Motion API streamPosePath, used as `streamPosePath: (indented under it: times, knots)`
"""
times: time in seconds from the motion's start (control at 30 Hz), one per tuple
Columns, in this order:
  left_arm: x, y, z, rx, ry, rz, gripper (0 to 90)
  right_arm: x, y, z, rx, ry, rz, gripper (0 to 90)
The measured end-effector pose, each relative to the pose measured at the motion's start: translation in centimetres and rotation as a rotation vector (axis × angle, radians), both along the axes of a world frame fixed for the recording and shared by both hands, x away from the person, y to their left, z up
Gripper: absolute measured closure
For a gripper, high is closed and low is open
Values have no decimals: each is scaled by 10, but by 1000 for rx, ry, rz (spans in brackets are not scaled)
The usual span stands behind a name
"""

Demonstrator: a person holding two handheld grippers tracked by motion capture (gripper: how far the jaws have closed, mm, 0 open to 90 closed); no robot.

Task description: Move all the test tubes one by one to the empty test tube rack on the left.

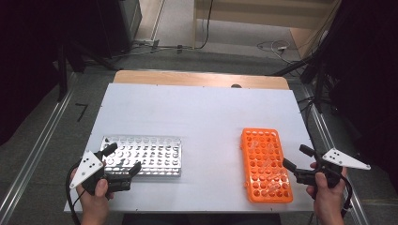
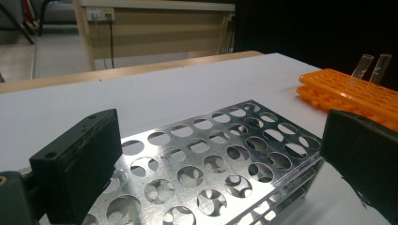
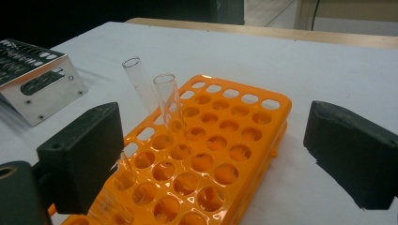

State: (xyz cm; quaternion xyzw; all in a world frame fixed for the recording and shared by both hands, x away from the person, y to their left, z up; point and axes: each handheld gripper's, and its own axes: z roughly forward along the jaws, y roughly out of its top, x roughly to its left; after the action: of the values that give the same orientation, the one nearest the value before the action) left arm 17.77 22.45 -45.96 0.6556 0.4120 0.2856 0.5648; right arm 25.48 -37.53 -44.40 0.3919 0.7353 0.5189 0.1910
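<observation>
A shiny metal tube rack [image 1: 145,154] with rows of round holes lies at the table's near left. My left gripper [image 1: 123,159] hovers at its near left corner, jaws open and nothing between them. In the left gripper view the jaws [image 2: 218,159] stand wide over the metal rack [image 2: 211,154]. An orange tube rack [image 1: 265,164] lies at the near right. My right gripper [image 1: 296,157] sits at its right edge, open and holding nothing. The right gripper view looks along its jaws [image 3: 216,150] across the orange rack [image 3: 225,140], where two clear glass tubes [image 3: 141,82] [image 3: 169,101] stand tilted.
The racks rest on a white tabletop [image 1: 202,112] with a wooden strip [image 1: 197,77] along its far edge. Cables [image 1: 272,47] lie on the floor beyond. Dark stands flank both sides of the table. The metal rack's end [image 3: 33,79] appears at the left of the right gripper view.
</observation>
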Motion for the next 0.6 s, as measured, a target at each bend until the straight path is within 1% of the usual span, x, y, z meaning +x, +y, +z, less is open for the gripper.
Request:
streamPosePath:
  times: [0.07,0.13,0.17,0.2,0.23,0.3,0.4,0.43,0.47,0.6]
  knots:
    - [1,0,0,-4,3,0,0,2,0,0,8,12,14,110]
    - [1,-1,-1,-1,4,-2,0,4,2,0,4,22,2,204]
    - [1,-2,0,-2,4,-3,0,6,3,0,1,27,3,224]
    - [1,-2,0,-2,5,-5,0,8,5,0,-2,29,11,262]
    - [1,-3,0,-4,4,-7,0,10,7,0,-4,35,23,320]
    - [1,-4,0,-1,5,-10,0,13,11,-3,-10,49,48,393]
    - [0,-6,1,0,5,-14,0,19,17,-10,-13,88,99,470]
    - [0,-6,1,0,5,-14,0,19,17,-10,-13,88,99,470]
    - [0,-6,1,6,3,-14,0,22,22,-14,-32,101,127,505]
    - [-1,-7,1,6,4,-17,0,26,28,-20,-47,126,165,572]
